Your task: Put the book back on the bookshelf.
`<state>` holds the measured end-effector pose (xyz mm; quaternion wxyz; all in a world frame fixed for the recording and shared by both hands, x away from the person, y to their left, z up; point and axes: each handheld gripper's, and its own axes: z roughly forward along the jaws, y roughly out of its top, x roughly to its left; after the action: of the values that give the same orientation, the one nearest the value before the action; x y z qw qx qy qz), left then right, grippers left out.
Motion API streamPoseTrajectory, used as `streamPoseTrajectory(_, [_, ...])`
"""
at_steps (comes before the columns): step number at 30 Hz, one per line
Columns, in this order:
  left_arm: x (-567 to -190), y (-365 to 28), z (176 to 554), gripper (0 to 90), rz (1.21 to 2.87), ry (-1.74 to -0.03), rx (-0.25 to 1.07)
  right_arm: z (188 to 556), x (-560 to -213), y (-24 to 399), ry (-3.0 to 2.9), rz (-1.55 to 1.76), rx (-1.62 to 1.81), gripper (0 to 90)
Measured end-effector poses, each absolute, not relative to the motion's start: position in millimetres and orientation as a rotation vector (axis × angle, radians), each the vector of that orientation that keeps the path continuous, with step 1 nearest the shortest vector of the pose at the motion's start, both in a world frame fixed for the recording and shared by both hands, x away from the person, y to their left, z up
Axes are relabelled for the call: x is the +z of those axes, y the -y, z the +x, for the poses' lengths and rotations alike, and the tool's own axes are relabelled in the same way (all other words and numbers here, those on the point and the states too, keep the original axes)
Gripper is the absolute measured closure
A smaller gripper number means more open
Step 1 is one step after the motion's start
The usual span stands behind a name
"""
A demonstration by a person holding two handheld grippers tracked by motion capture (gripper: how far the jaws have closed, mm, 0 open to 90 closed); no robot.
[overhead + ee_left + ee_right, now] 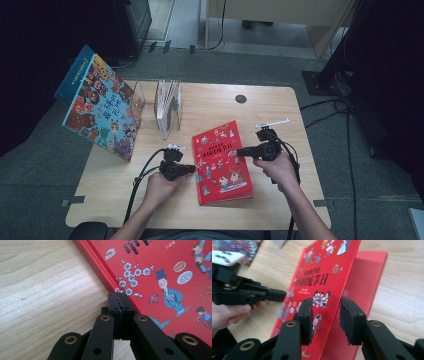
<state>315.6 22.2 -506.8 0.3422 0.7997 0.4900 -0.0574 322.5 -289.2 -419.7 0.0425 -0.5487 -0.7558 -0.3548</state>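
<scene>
A red picture book lies on the wooden table, between my two grippers. My left gripper is shut with nothing in it. Its tips rest at the book's spine edge, on the cover's rim. My right gripper is at the book's opposite long edge. In the right gripper view the front cover stands lifted off the red page beneath. Its free edge runs between my right gripper's jaws, which are wide apart and not pressing on it. The left gripper points at the spine.
A colourful picture book leans tilted at the table's back left. Beside it stands a clear acrylic book rack. A small black disc sits near the table's far edge. Cables trail from both grippers toward the person.
</scene>
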Motion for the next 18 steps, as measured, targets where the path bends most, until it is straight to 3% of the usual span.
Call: streamPoseTrajectory(18, [-507.1,-24.1,317.4,90.0,2.076,-1.277,-0.175,312.4,-391.9,246.5,2.398,-1.478,-1.084,64.4])
